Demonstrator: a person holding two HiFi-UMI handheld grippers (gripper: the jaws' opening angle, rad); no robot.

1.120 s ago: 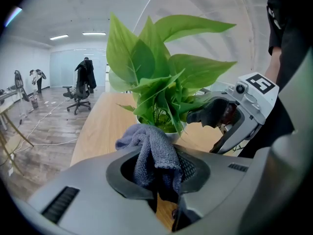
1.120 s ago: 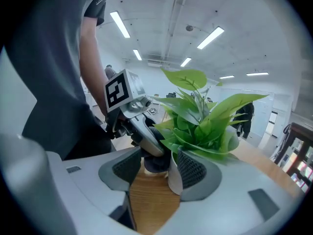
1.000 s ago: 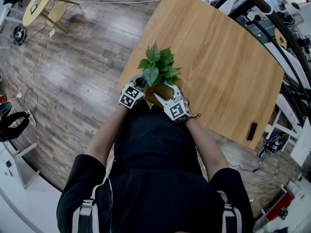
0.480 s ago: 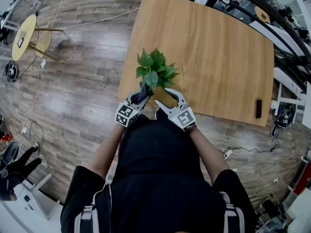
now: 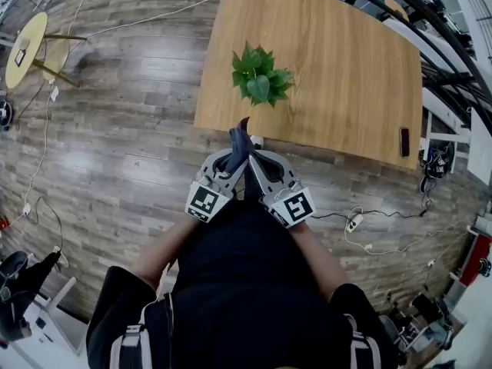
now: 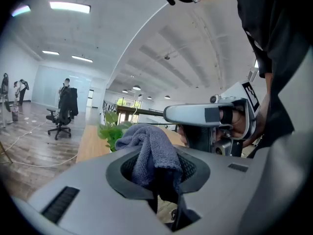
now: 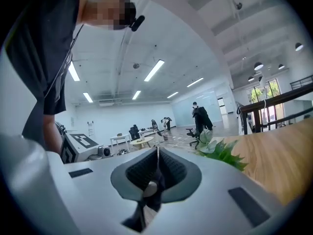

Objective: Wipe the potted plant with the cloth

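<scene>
The potted plant [image 5: 261, 75] stands near the wooden table's [image 5: 346, 60] front edge, its green leaves hiding the pot. Both grippers hang side by side in front of that edge, over the floor and clear of the plant. My left gripper [image 5: 233, 154] is shut on a dark grey cloth [image 5: 240, 138], which bunches up between its jaws [image 6: 149, 148]. My right gripper [image 5: 254, 161] has just been closing and is now shut, with nothing between its pads [image 7: 156, 168]. The plant [image 7: 220, 153] shows beyond it on the right.
A small dark object [image 5: 403, 141] lies at the table's right front corner. A round yellow side table [image 5: 27, 41] stands far left. Cables and a power strip [image 5: 354, 223] lie on the wooden floor. A dark railing [image 5: 430, 21] runs behind the table.
Both grippers have drawn back from the plant, off the table edge and up toward the head camera. The right jaws went from open beside the pot to shut. The cloth stayed in the left gripper.
</scene>
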